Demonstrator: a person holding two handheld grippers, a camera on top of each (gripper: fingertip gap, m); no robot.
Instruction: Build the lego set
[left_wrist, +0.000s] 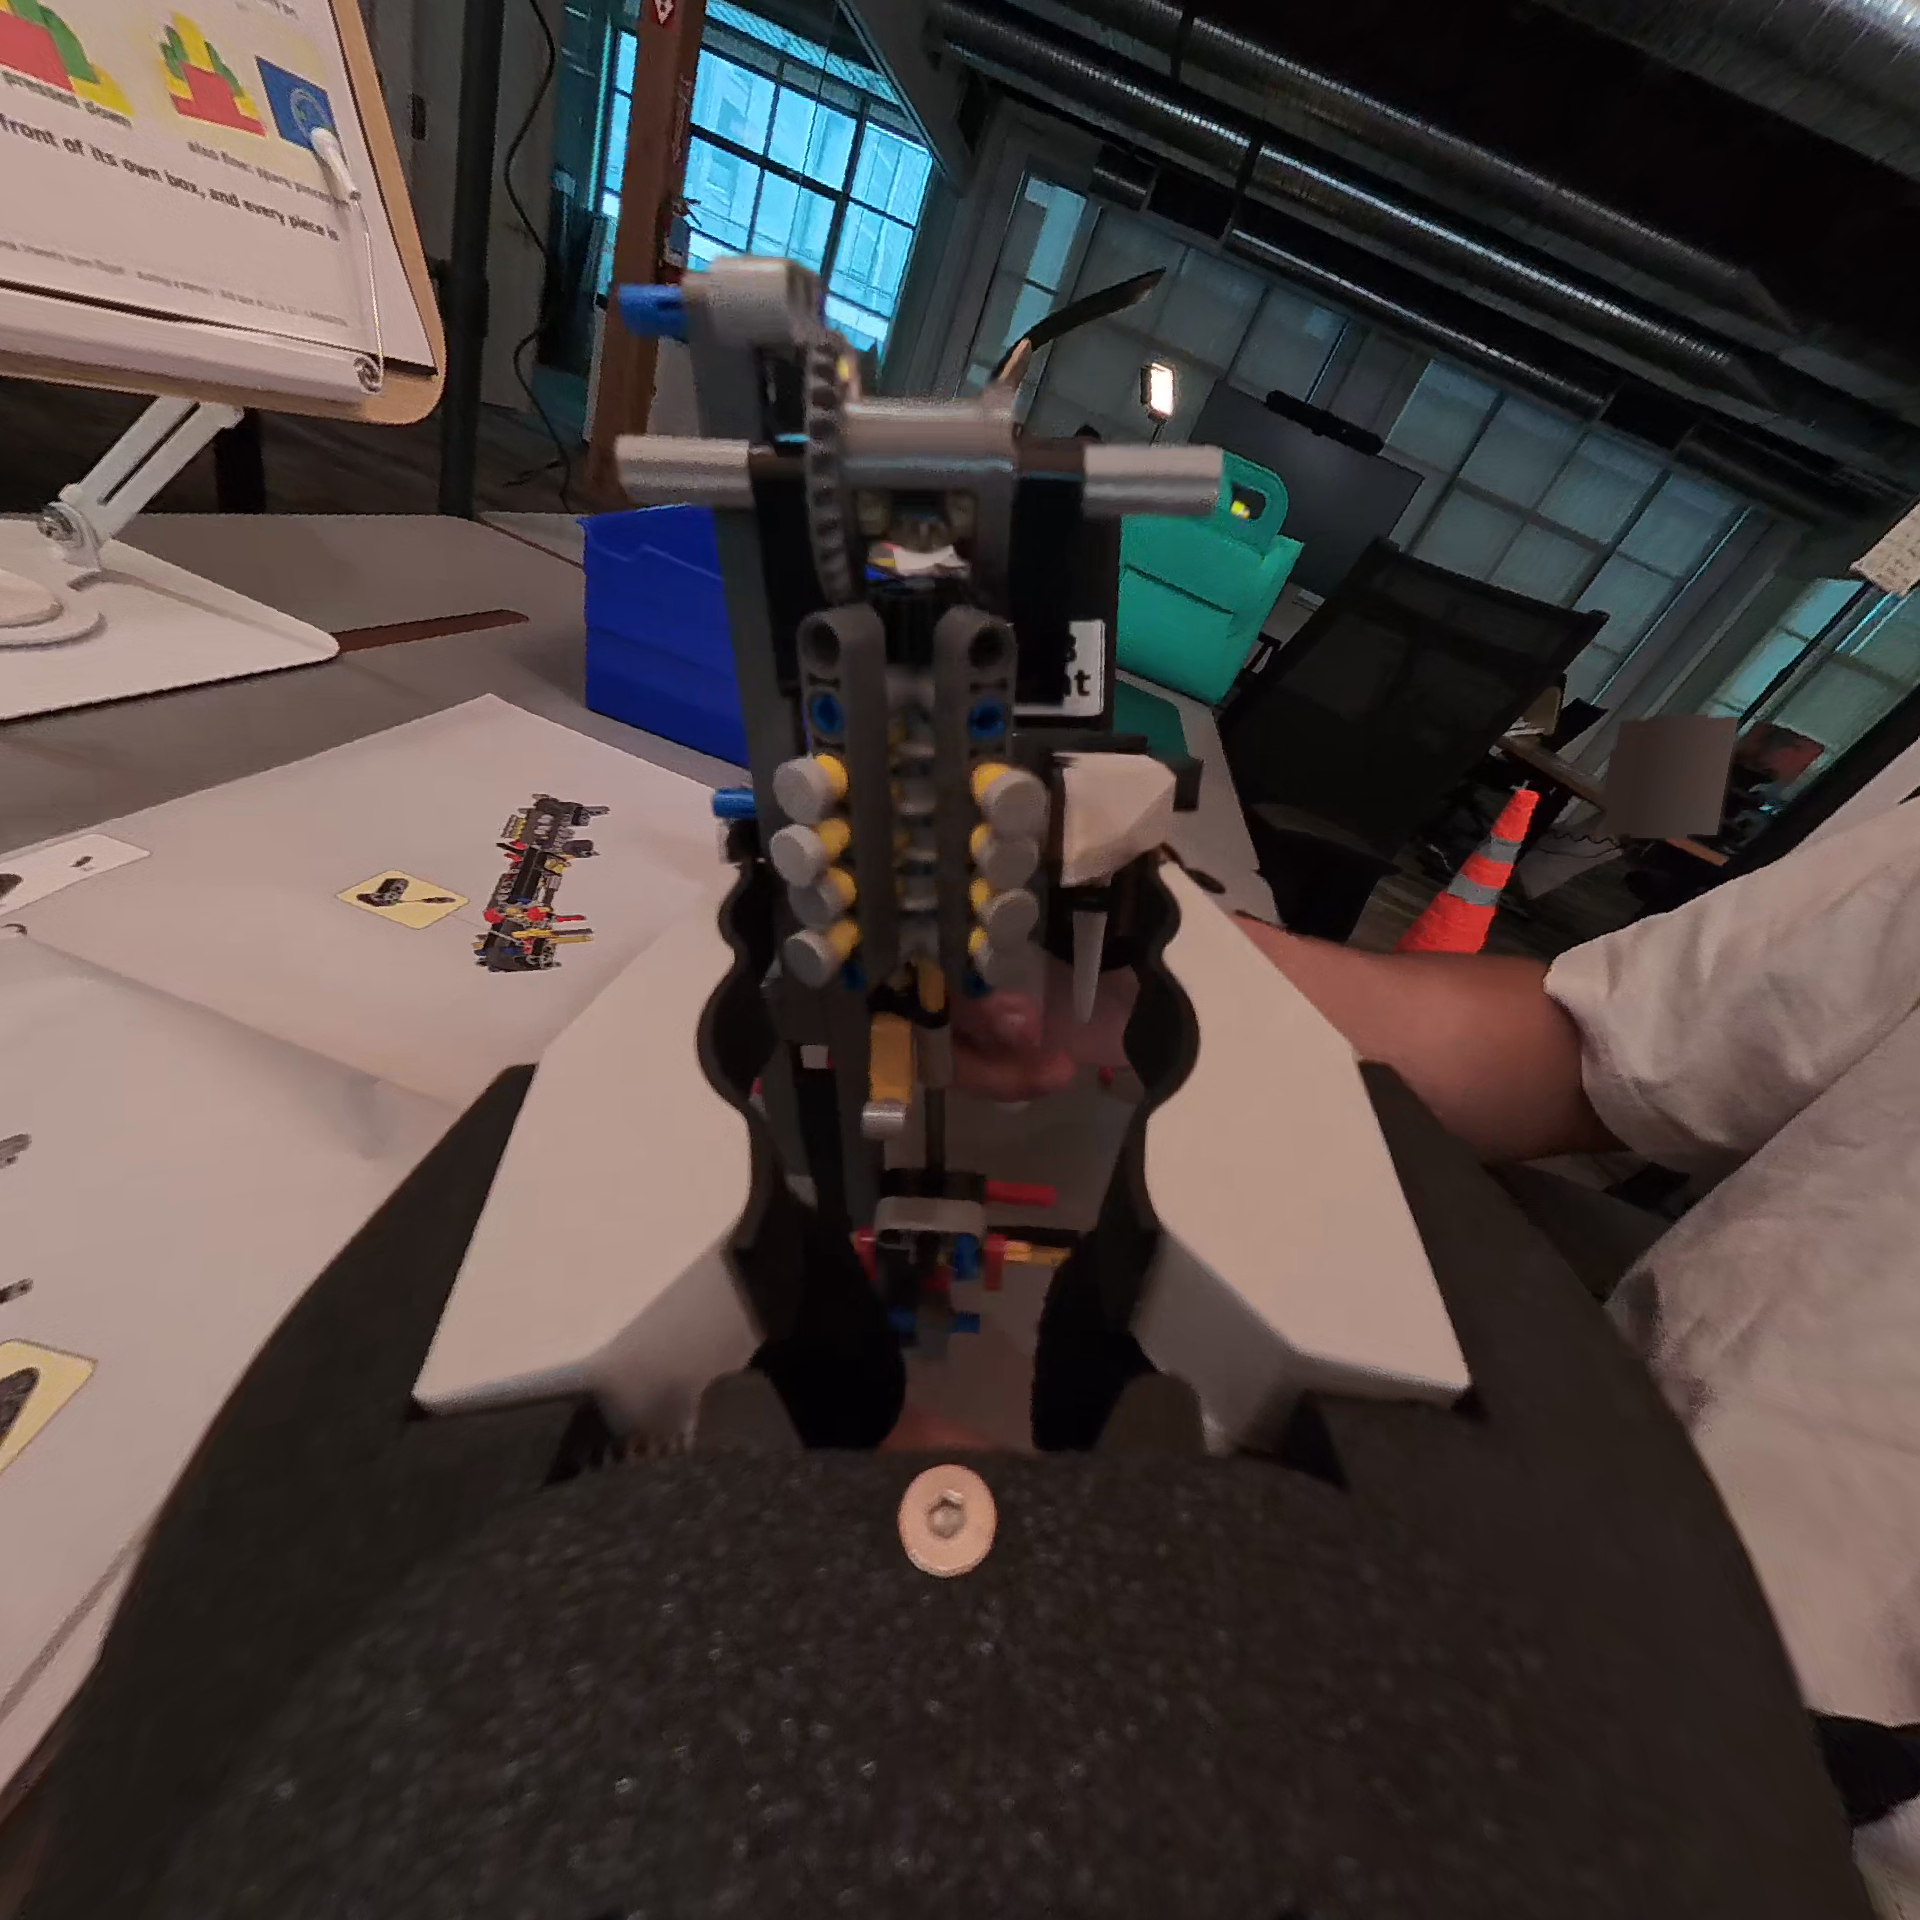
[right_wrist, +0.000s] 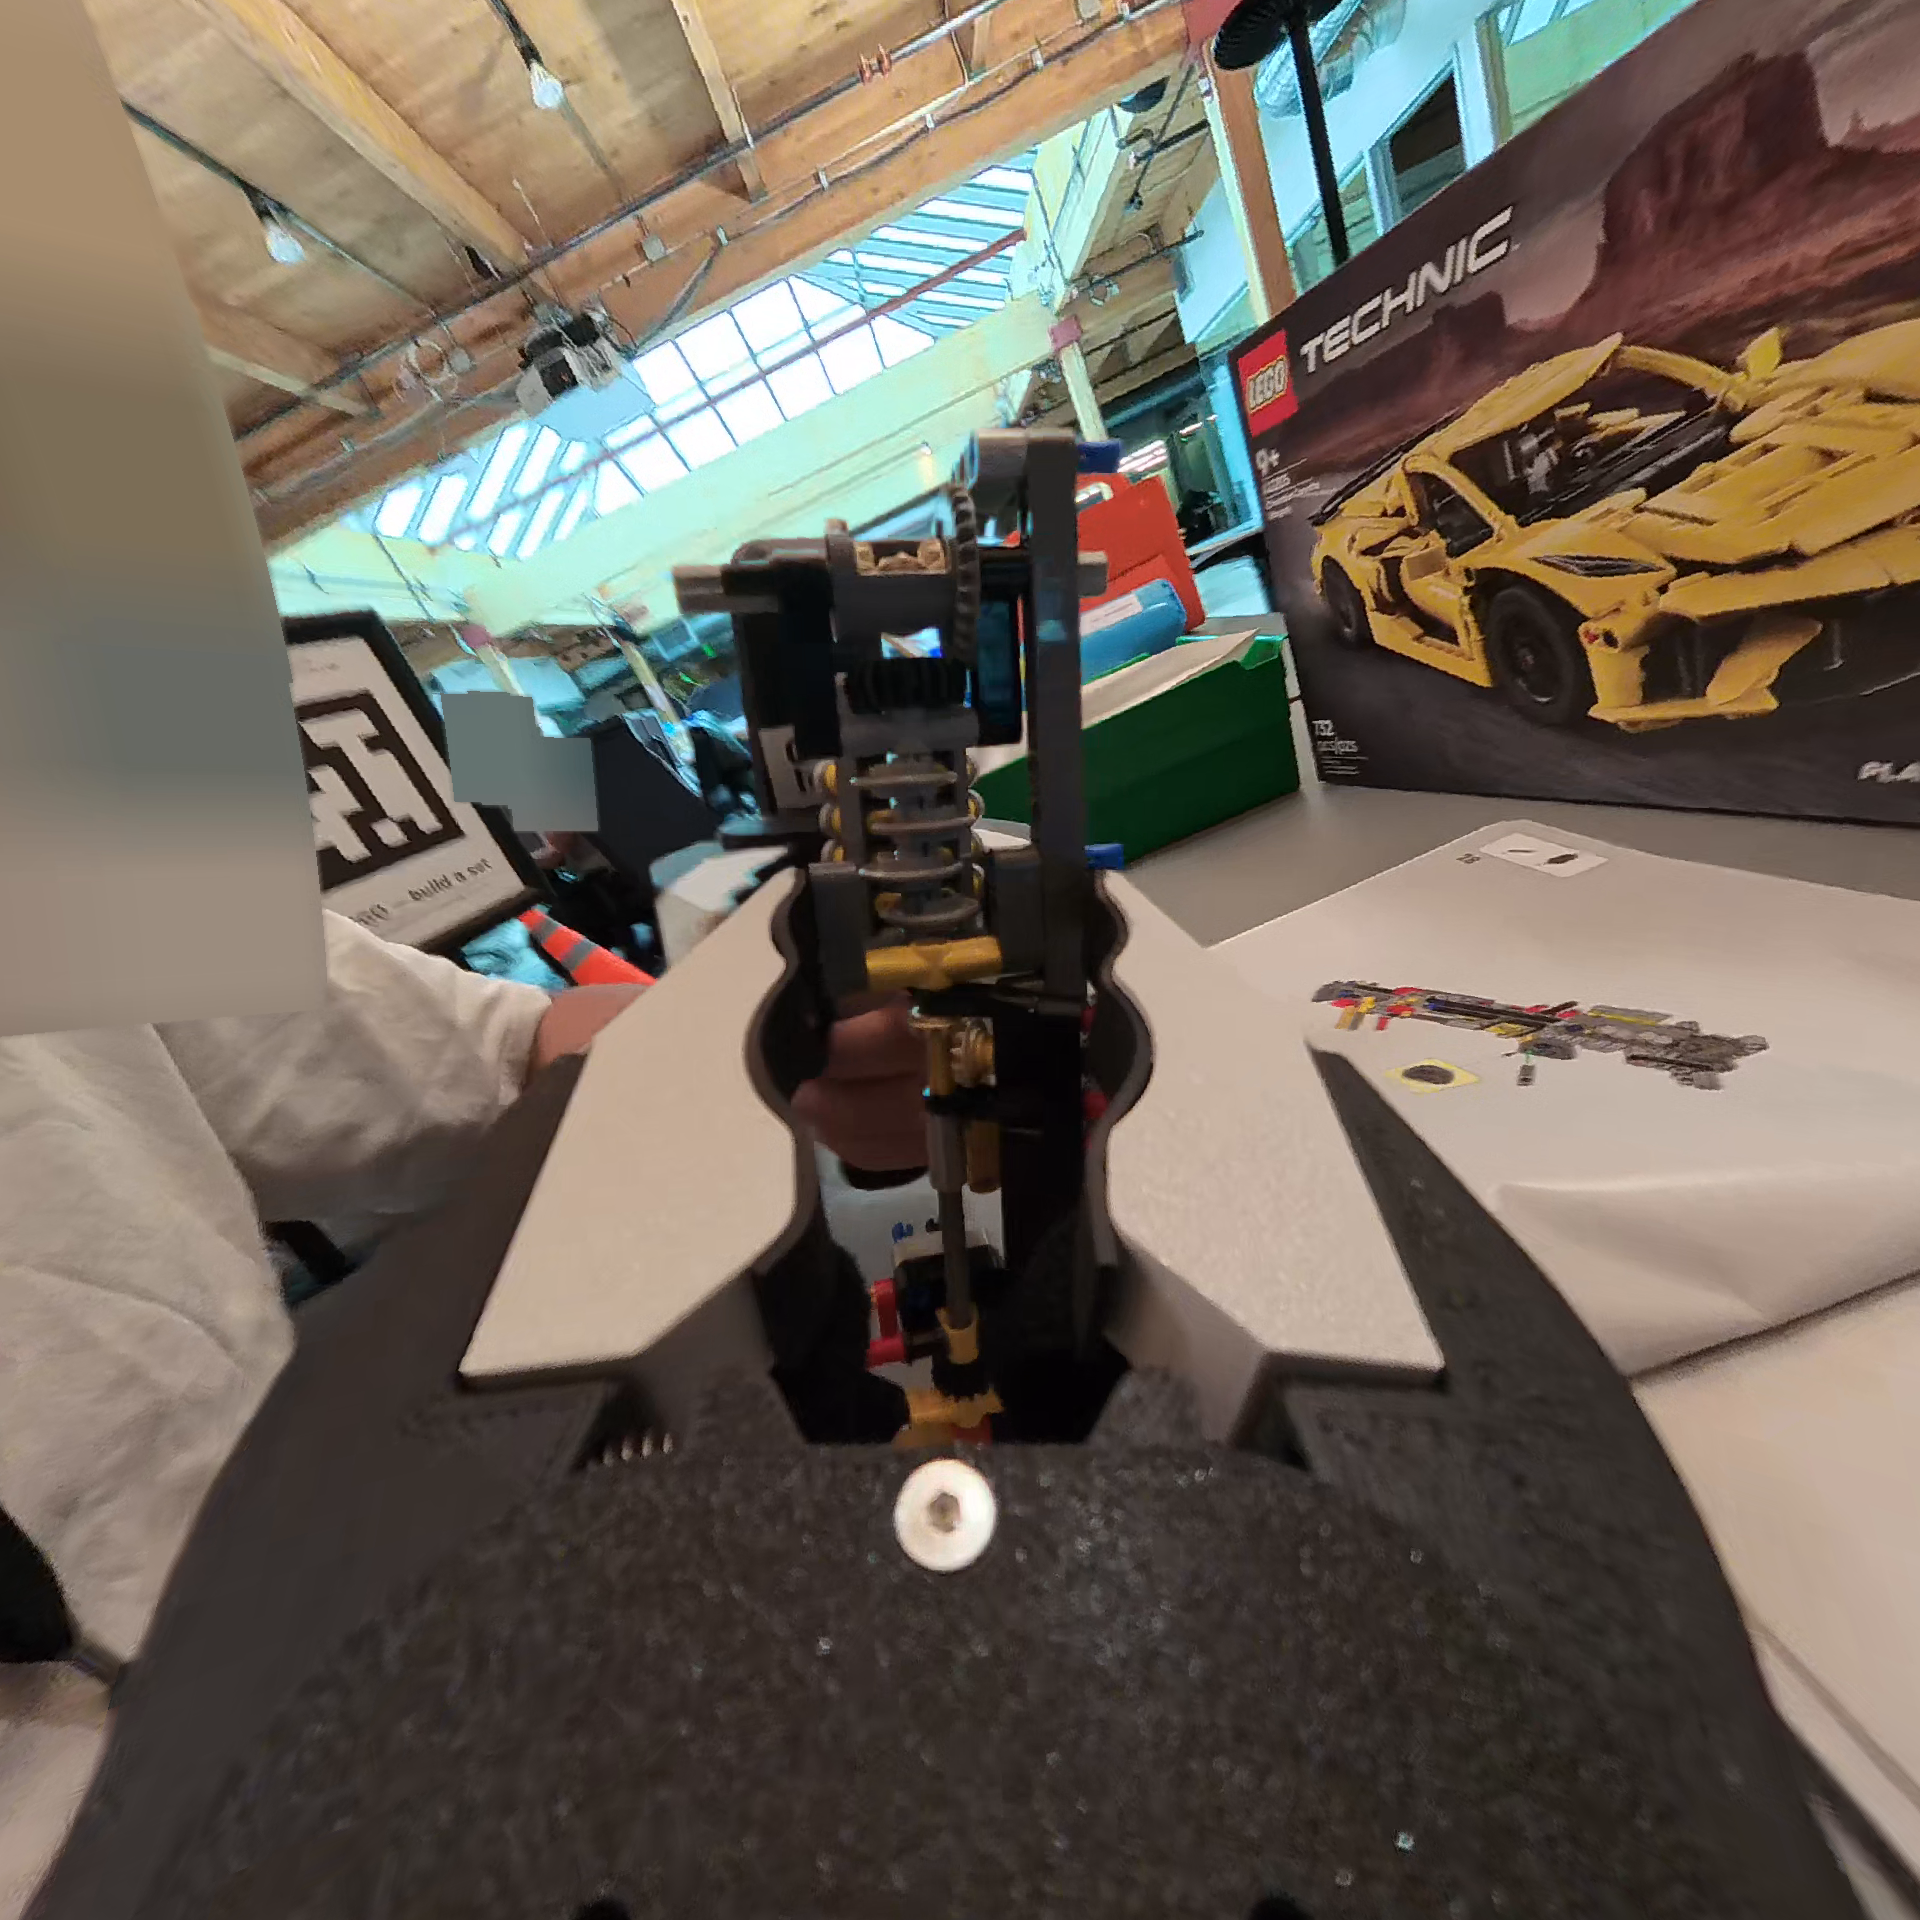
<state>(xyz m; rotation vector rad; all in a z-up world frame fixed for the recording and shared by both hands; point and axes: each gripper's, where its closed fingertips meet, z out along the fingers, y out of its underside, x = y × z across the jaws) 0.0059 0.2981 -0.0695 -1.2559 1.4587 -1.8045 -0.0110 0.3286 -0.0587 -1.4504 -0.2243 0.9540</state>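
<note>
A: Nearest, what do both claws hold?

B: The left claw (left_wrist: 940, 1049) and right claw (right_wrist: 951, 1049) are each closed narrowly on the half-built chassis (left_wrist: 904, 790), which is lifted upright above the table (right_wrist: 1195, 894).

A: So which step?

B: Probably checking it mid-build. Beyond lies the open instruction booklet (right_wrist: 1558, 997); next likely means picking the piece it shows and pressing it in. The set's box (right_wrist: 1621, 488) stands farthest.

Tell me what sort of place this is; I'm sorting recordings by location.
Probably a converted warehouse or loft workshop: exposed timber ceiling beams with skylights, large industrial windows, and an orange traffic cone on the floor beyond the worktable.
</note>
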